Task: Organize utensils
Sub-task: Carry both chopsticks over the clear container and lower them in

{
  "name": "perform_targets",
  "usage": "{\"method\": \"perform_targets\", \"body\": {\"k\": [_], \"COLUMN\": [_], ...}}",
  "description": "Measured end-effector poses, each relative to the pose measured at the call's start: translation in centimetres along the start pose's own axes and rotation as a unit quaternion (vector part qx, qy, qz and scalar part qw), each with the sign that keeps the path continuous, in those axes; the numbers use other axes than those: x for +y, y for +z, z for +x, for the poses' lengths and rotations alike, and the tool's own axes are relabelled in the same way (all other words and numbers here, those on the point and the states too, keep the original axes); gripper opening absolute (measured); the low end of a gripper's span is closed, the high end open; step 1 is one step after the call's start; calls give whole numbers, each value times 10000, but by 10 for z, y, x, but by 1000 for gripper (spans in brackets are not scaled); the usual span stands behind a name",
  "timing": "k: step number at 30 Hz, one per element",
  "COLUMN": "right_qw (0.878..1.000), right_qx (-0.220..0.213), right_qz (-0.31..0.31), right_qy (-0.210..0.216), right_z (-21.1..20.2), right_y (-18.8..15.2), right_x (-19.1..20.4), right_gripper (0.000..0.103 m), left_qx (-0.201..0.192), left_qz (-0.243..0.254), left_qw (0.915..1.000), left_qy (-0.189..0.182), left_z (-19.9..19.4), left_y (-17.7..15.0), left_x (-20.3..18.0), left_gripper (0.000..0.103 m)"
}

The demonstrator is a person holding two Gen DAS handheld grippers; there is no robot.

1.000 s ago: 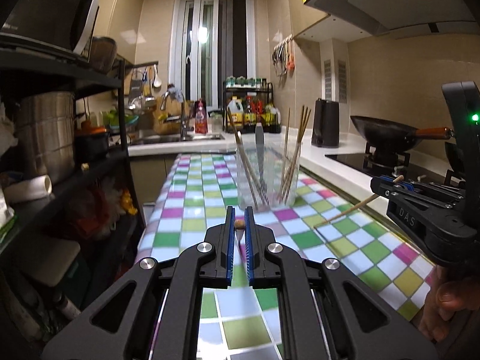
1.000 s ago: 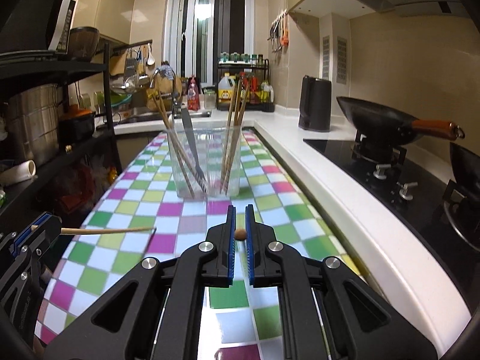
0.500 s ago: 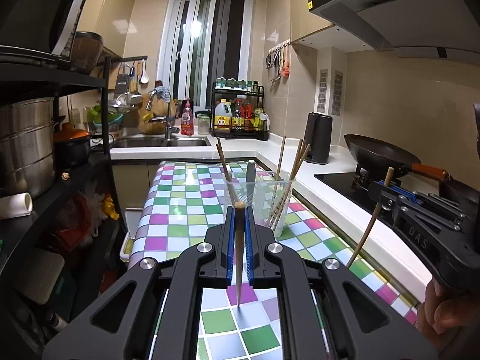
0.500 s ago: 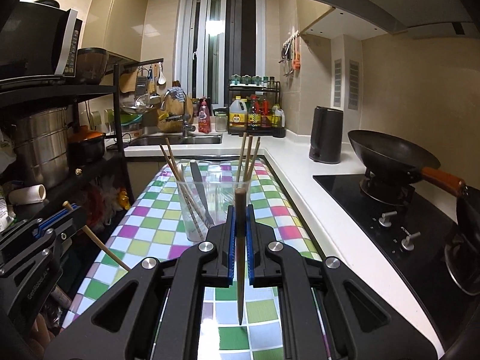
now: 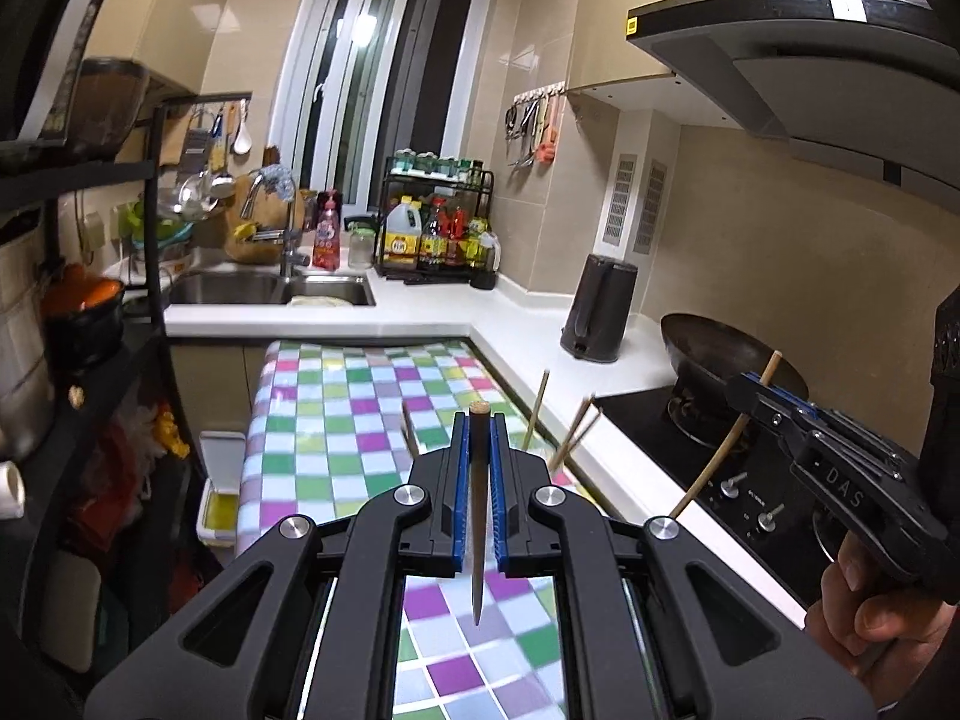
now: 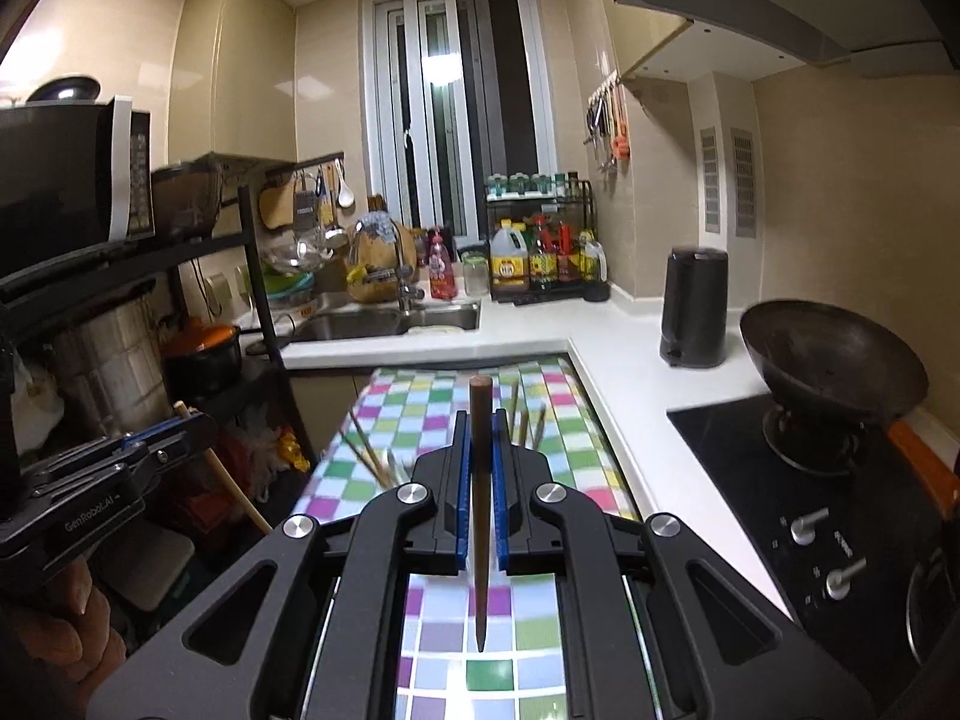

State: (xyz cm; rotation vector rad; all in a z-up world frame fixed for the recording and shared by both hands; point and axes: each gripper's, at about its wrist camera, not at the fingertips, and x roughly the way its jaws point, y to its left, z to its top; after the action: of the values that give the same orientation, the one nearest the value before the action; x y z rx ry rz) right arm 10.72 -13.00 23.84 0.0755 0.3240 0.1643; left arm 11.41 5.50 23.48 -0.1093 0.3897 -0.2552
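My left gripper (image 5: pixel 478 426) is shut on a wooden chopstick (image 5: pixel 477 516) that hangs tip down above the checkered tablecloth (image 5: pixel 336 420). My right gripper (image 6: pixel 479 426) is shut on another chopstick (image 6: pixel 480 504), also tip down. In the left wrist view the right gripper (image 5: pixel 750 393) shows at the right with its chopstick (image 5: pixel 726 450) slanted. In the right wrist view the left gripper (image 6: pixel 186 423) shows at the left. Tops of chopsticks standing in the glass cup (image 5: pixel 570 426) stick up behind my fingers; the cup itself is hidden.
A white counter (image 5: pixel 528 318) runs along the right with a black kettle (image 5: pixel 600 309), a wok (image 6: pixel 831 363) and a black stove (image 6: pixel 798 492). A sink (image 5: pixel 270 288) and bottle rack (image 5: pixel 435 228) stand at the back. A dark shelf unit (image 6: pixel 120 312) with pots is at the left.
Both grippers have risen and tilted; the chopsticks turned from level to hanging tip down. The cup has dropped behind my fingers.
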Motion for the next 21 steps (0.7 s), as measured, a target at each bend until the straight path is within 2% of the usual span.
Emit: {"method": "perform_targets", "body": {"k": [6, 11, 14, 17, 21], "right_qw": [9990, 9972, 9973, 9982, 9993], "right_qx": [-427, -677, -635, -490, -184], "right_qz": [-128, -303, -354, -345, -314], "right_qy": [10, -37, -98, -98, -90], "right_z": [15, 40, 63, 88, 123], "right_y": [55, 84, 85, 77, 59], "right_x": [9, 18, 17, 13, 8], "right_gripper": [6, 6, 6, 6, 6], "left_qx": [-332, -432, -350, -101, 231], "left_qz": [114, 171, 212, 215, 314], "left_qw": [9994, 9989, 9991, 9997, 9992], "left_qy": [-11, 36, 105, 92, 111], "left_z": [17, 49, 74, 102, 136], "left_y": [52, 78, 81, 80, 64], "left_x": [-6, -6, -3, 1, 3], "left_gripper": [6, 6, 6, 6, 6]}}
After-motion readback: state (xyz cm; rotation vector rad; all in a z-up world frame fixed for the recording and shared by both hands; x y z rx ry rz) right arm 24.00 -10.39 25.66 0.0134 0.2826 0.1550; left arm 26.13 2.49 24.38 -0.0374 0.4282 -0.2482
